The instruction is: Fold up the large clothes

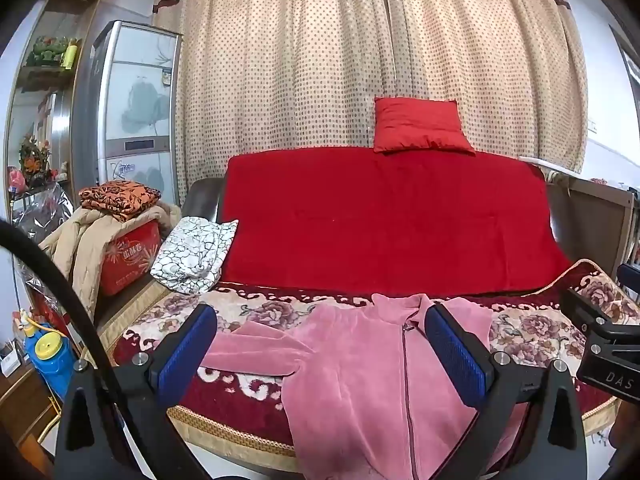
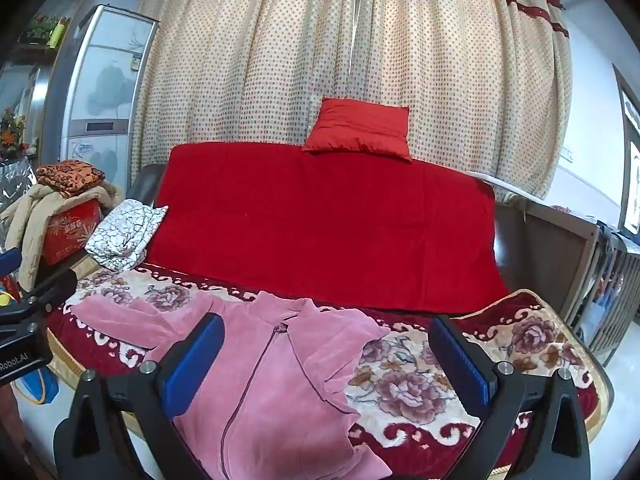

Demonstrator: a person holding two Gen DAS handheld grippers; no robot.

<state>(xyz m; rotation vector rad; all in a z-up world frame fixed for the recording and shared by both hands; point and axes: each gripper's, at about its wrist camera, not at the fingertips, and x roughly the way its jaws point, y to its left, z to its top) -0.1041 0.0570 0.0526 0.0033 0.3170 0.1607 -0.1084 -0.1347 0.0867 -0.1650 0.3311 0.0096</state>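
Note:
A pink fleece zip jacket (image 1: 360, 376) lies front up on the floral blanket (image 1: 256, 312) of the sofa seat, its hem hanging over the front edge. Its left sleeve (image 1: 256, 350) stretches out to the left; the right sleeve (image 2: 340, 336) is folded in over the body. My left gripper (image 1: 320, 348) is open above the jacket, empty, blue pads wide apart. My right gripper (image 2: 326, 356) is open and empty above the jacket's right side (image 2: 272, 380) and the blanket (image 2: 420, 392).
A red throw (image 1: 380, 220) covers the sofa back, with a red cushion (image 1: 420, 126) on top. A white patterned bundle (image 1: 194, 254) lies at the seat's left end. A red box (image 1: 128, 256) with coats stands left. A wooden crib (image 2: 580, 264) stands right.

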